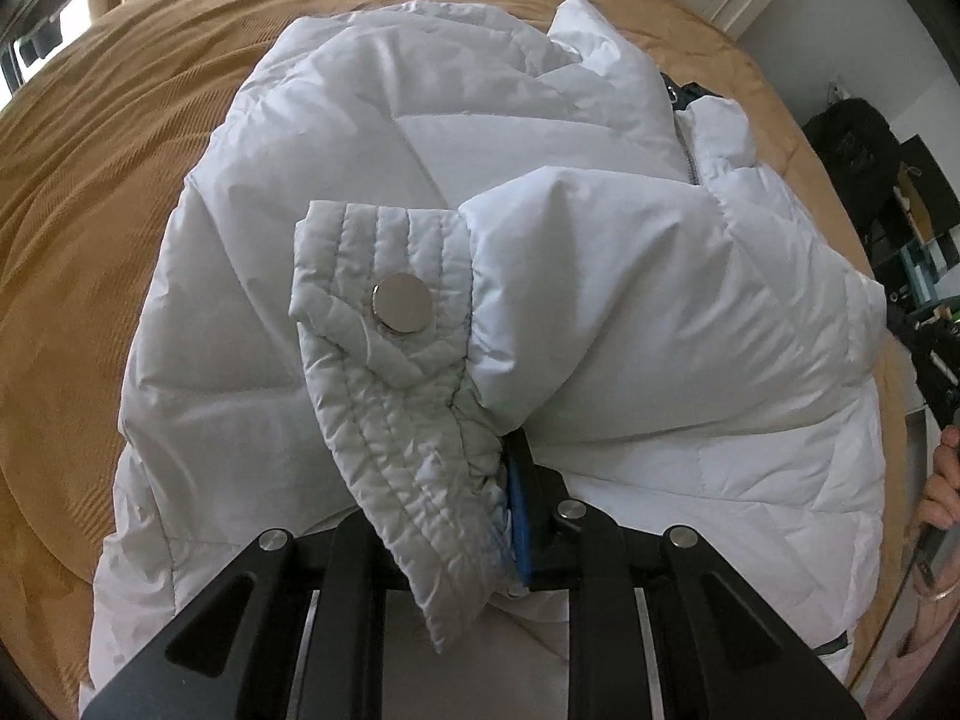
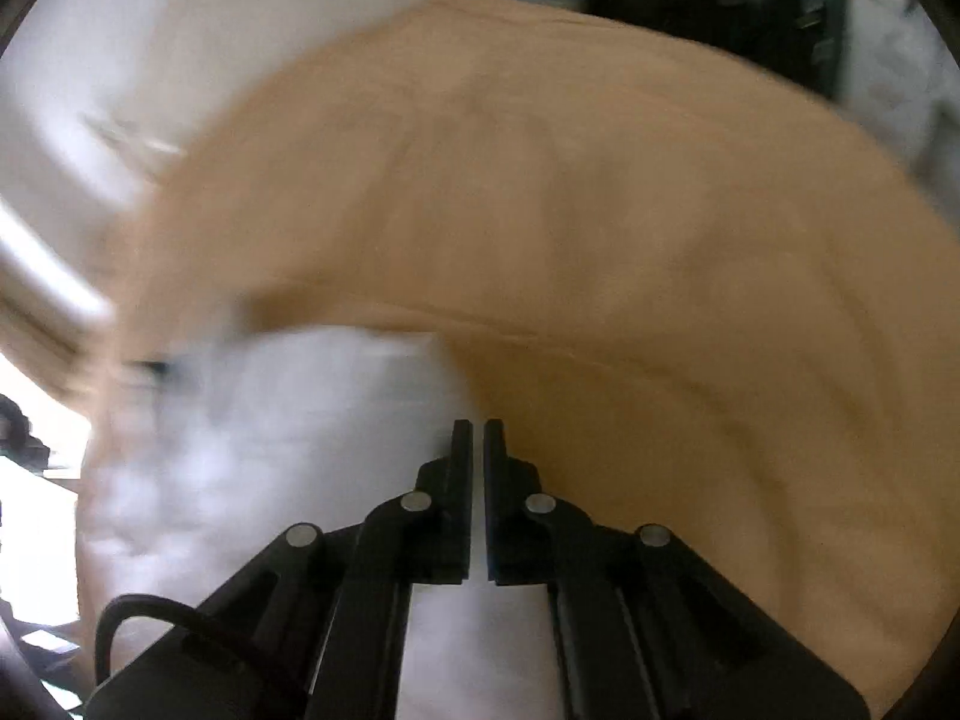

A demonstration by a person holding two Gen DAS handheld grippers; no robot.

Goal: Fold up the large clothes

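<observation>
Jacket (image 2: 288, 450) blurs beside the closed, empty right gripper (image 2: 477, 429).

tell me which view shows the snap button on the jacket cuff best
The left wrist view: the snap button sits sharp and central on the cuff held in the left gripper. The right wrist view is blurred and shows no button.

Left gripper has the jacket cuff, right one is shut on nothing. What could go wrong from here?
1. The left gripper pinches only the cuff edge; slick fabric may slip out.
2. The puffy sleeve may spring back off the jacket.
3. The right gripper, empty over the bedspread, could grab that instead.
</observation>
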